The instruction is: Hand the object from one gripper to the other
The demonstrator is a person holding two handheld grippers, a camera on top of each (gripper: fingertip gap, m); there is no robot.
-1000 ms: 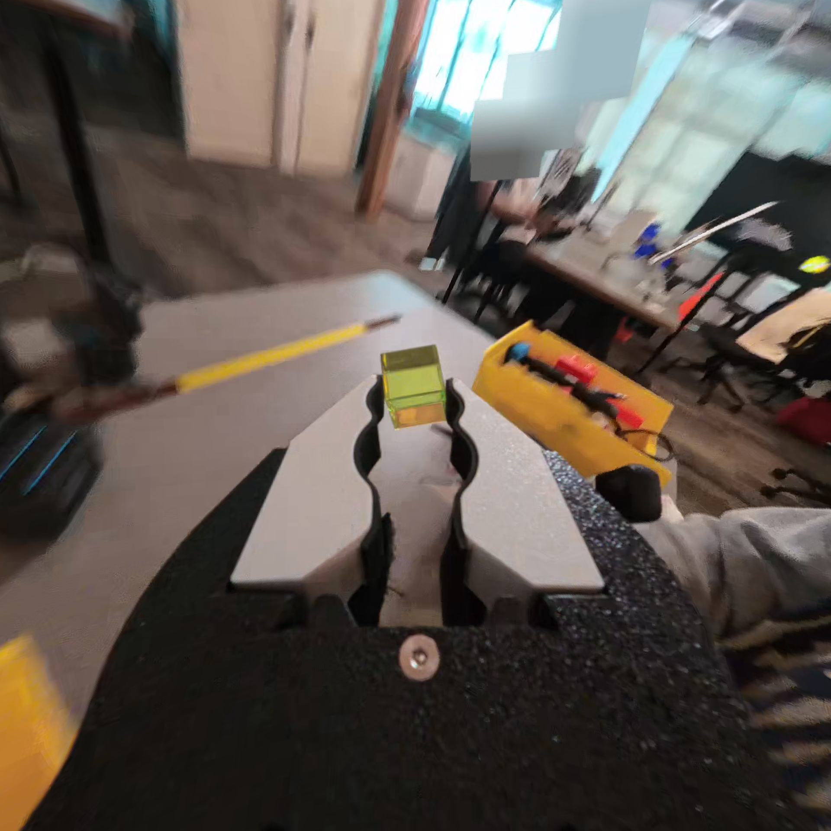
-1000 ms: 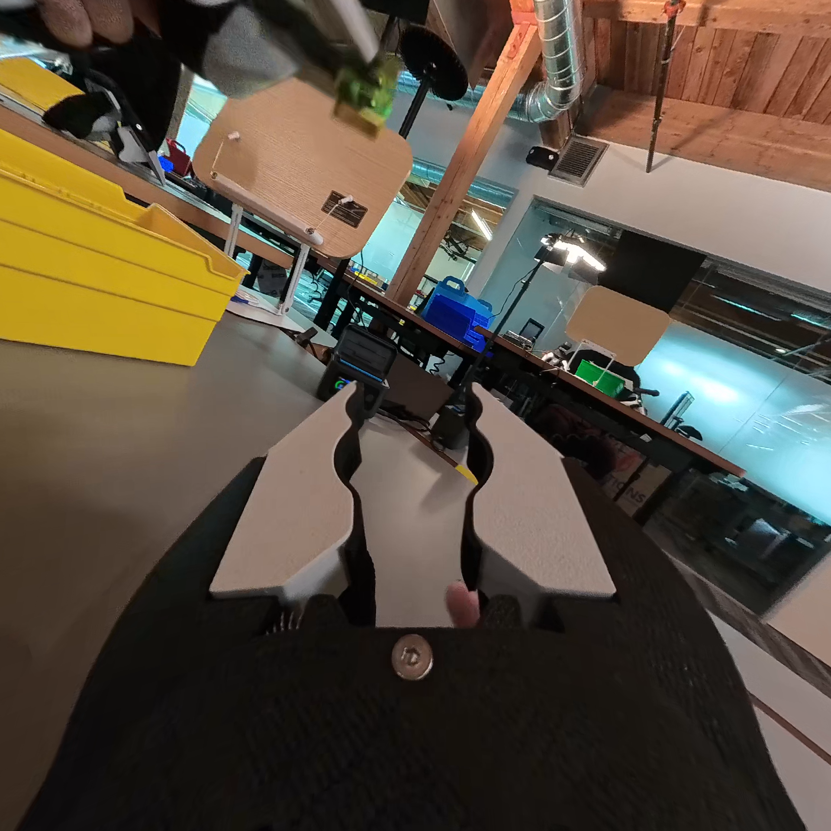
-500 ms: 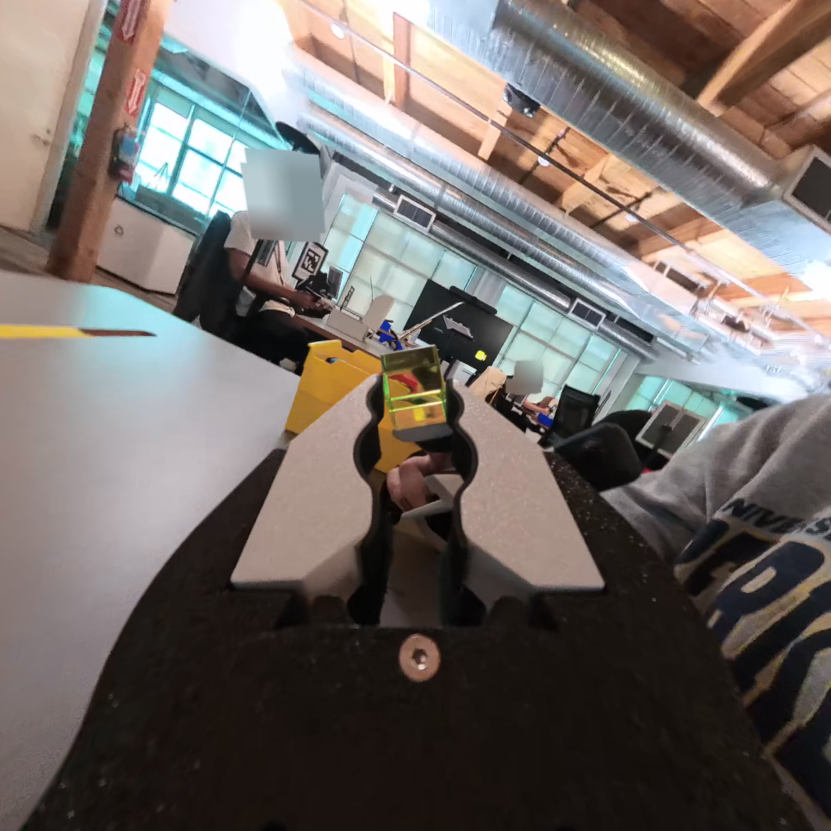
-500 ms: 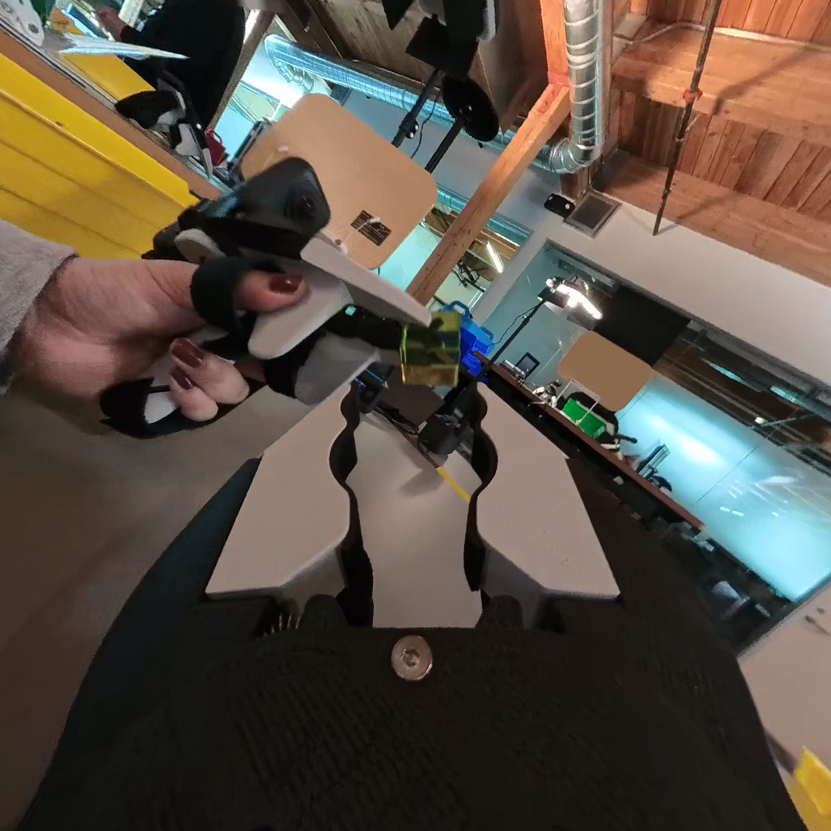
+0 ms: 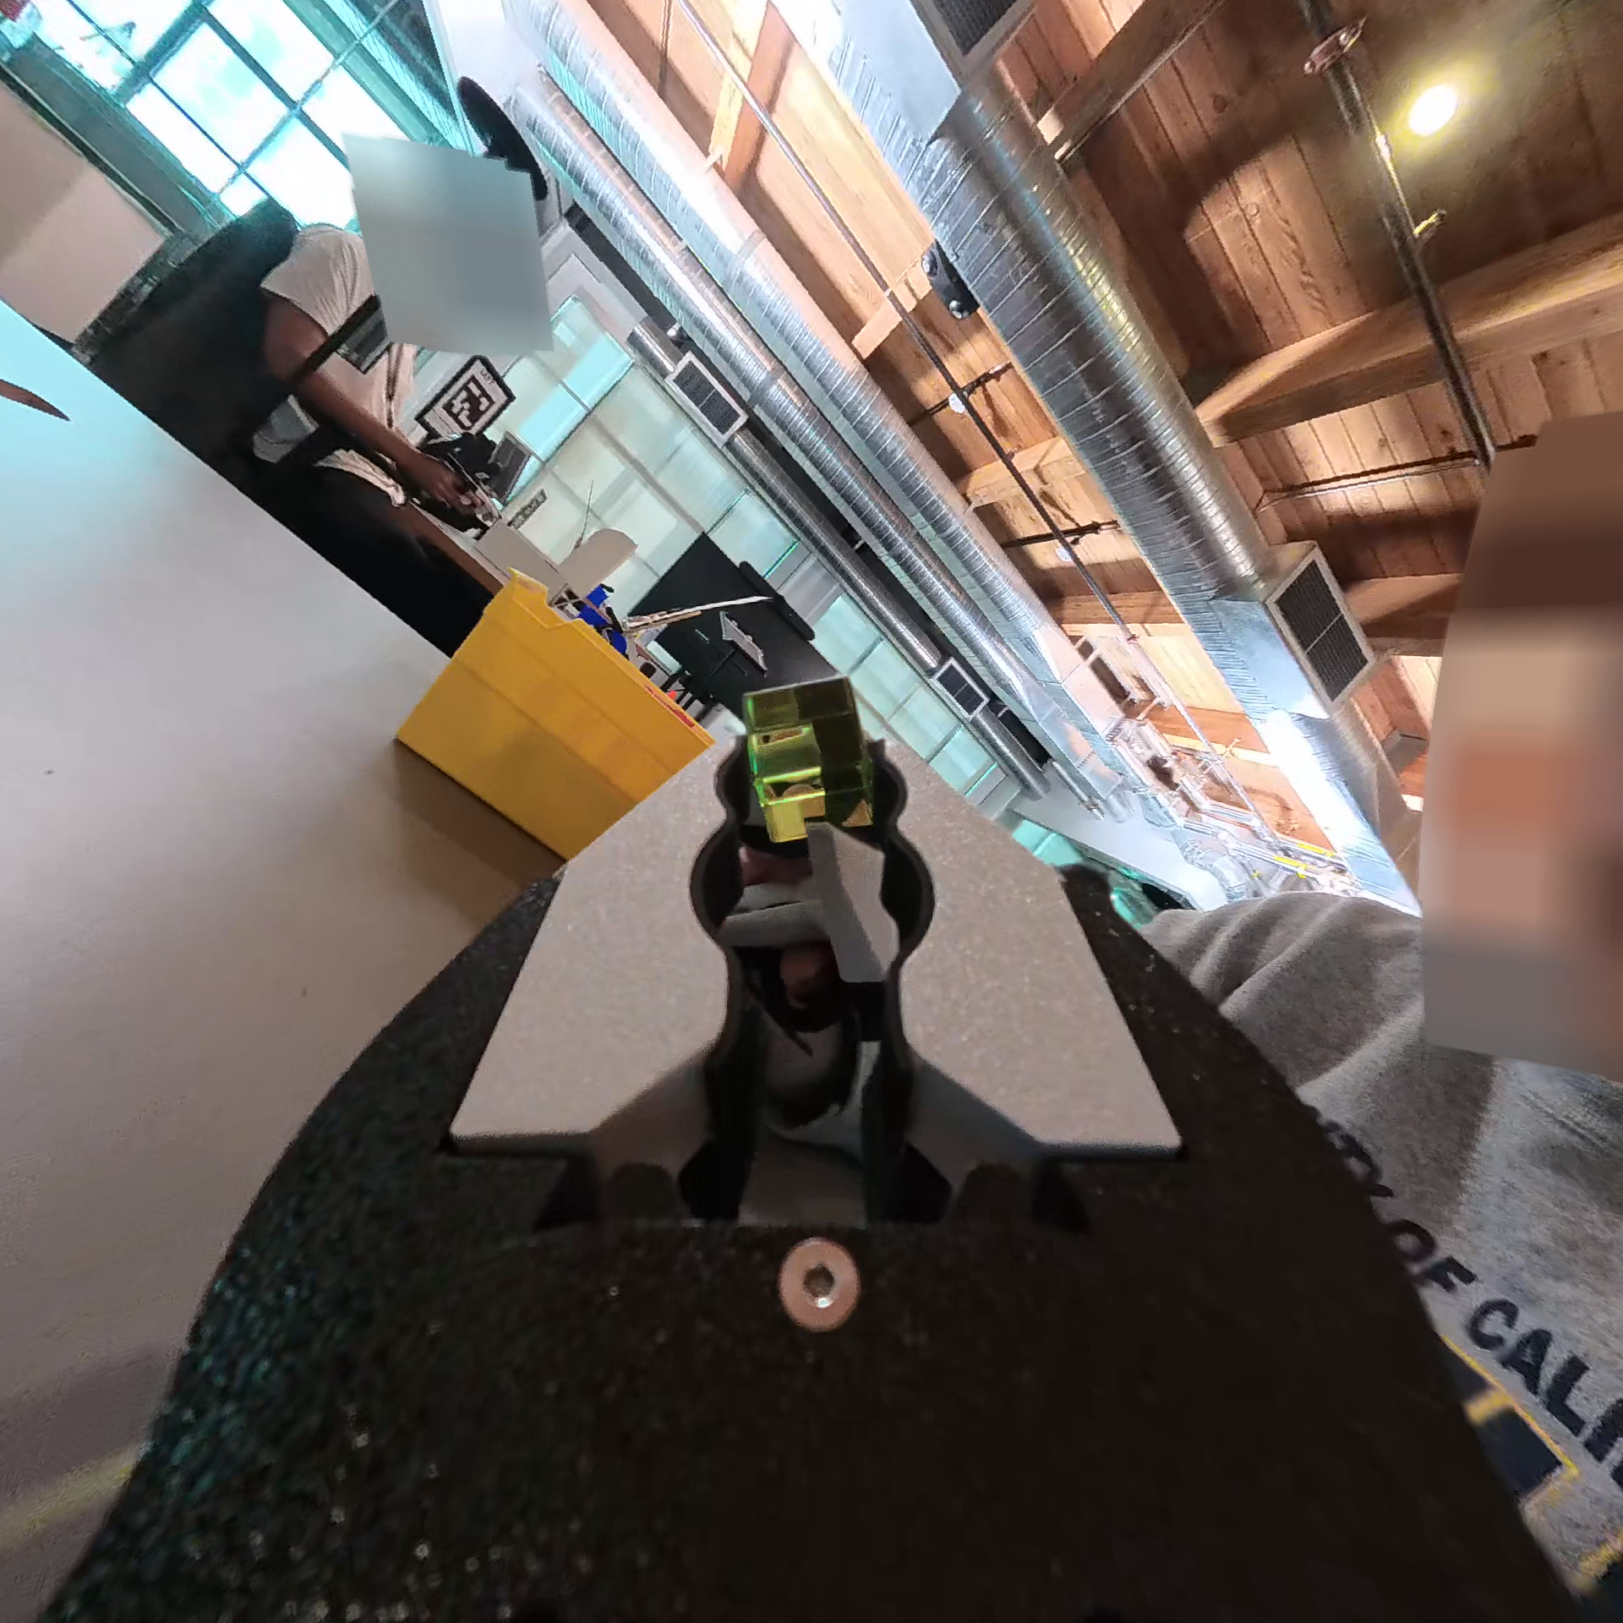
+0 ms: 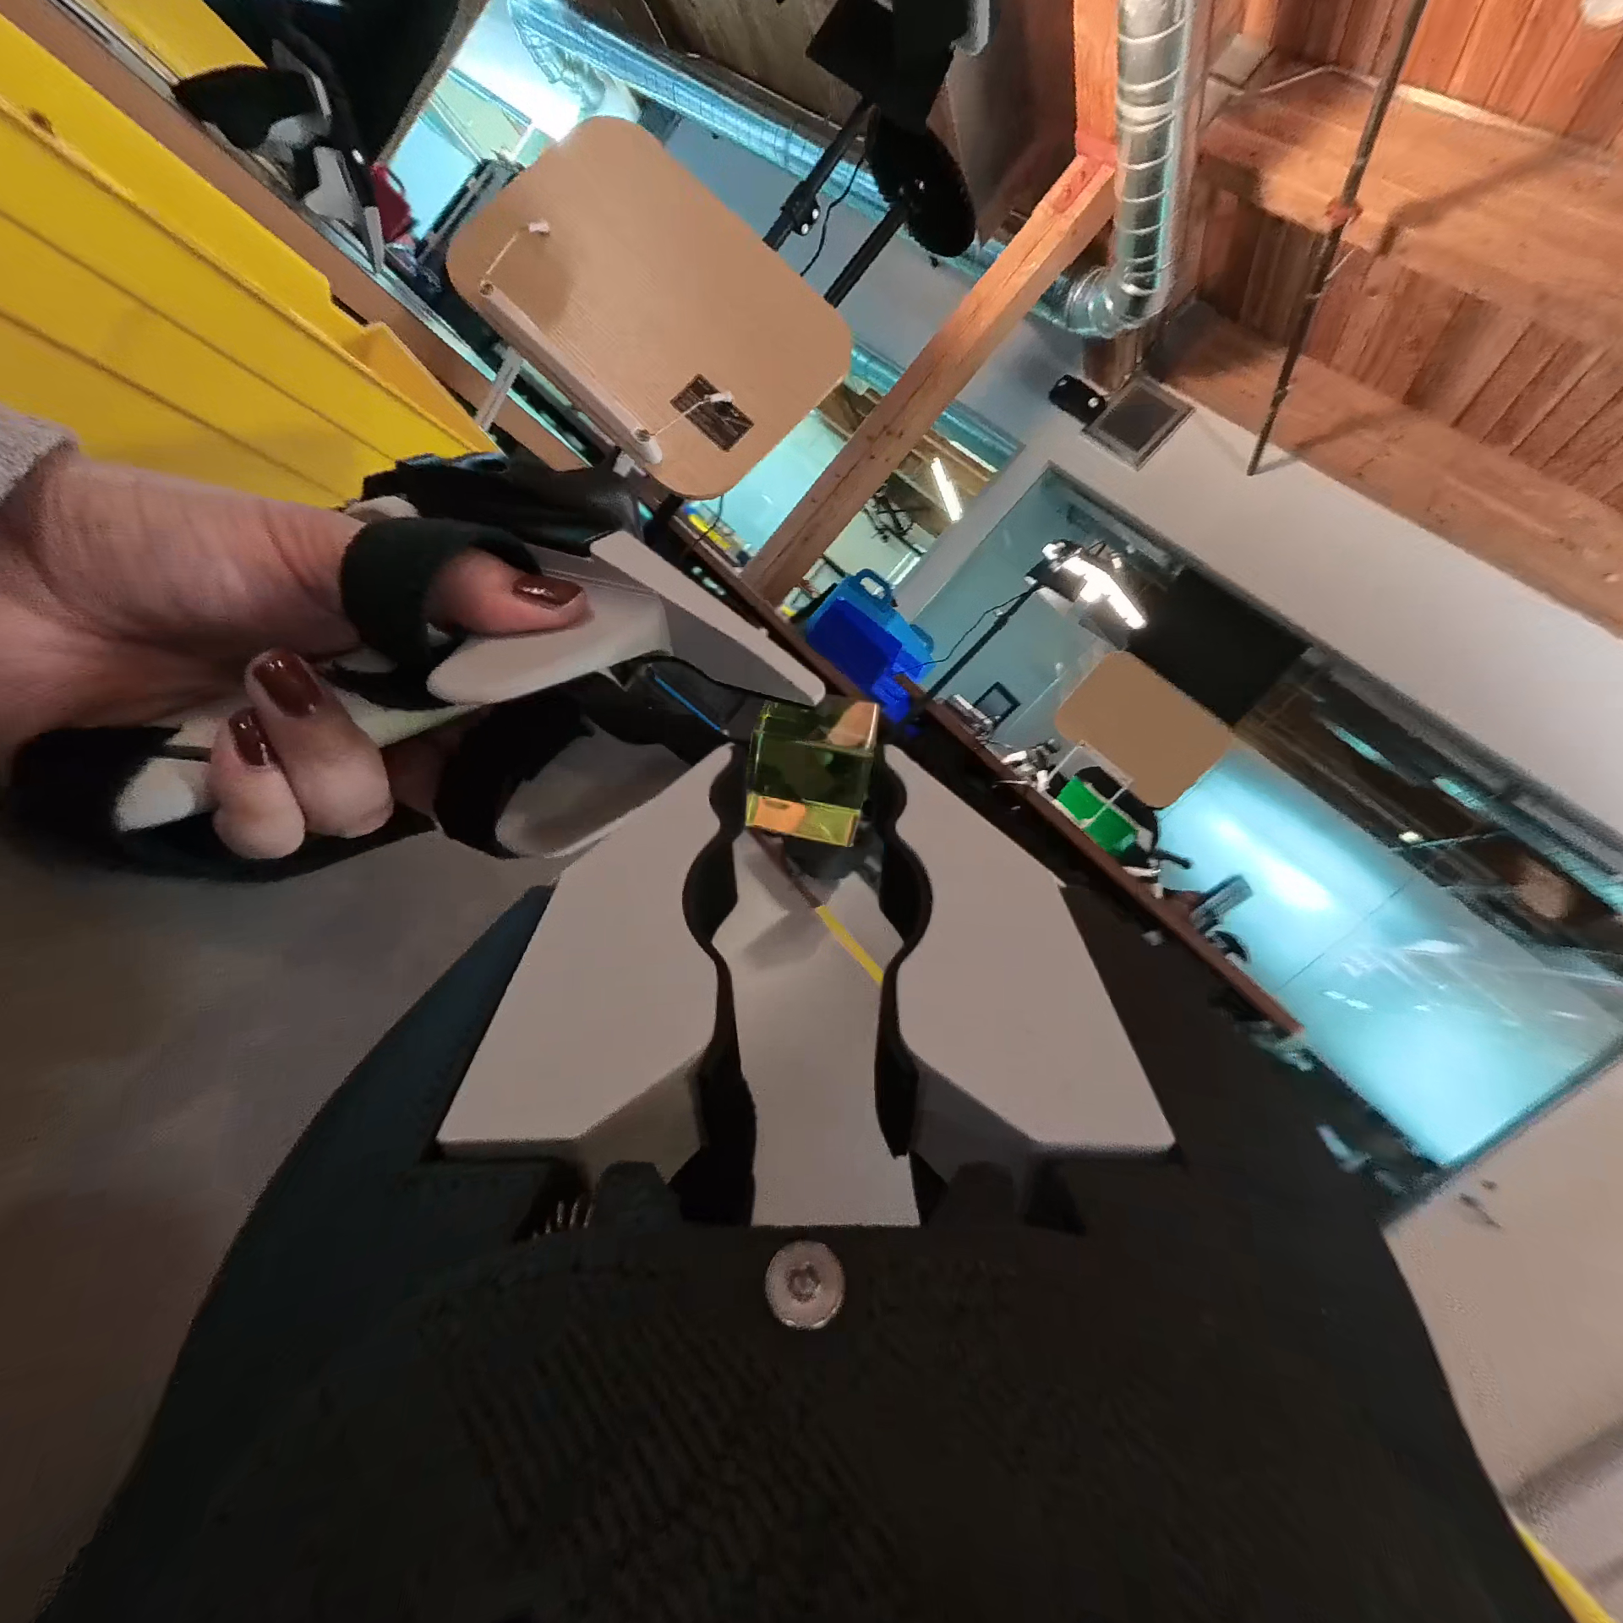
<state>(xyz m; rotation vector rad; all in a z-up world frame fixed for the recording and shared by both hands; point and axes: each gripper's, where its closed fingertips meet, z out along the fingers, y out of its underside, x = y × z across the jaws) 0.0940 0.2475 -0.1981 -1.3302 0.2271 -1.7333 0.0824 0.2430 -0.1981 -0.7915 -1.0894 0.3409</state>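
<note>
Object: translucent yellow-green glossy plastic cube (image 5: pixel 804 760)
My left gripper (image 5: pixel 806 773): clamping the cube at its tips
My right gripper (image 6: pixel 808 795): jaws bracketing the cube (image 6: pixel 812 771); contact unclear

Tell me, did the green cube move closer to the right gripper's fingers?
Yes. In the right wrist view the green cube came down from near the tan board and now sits between the right gripper fingers' tips.
</note>
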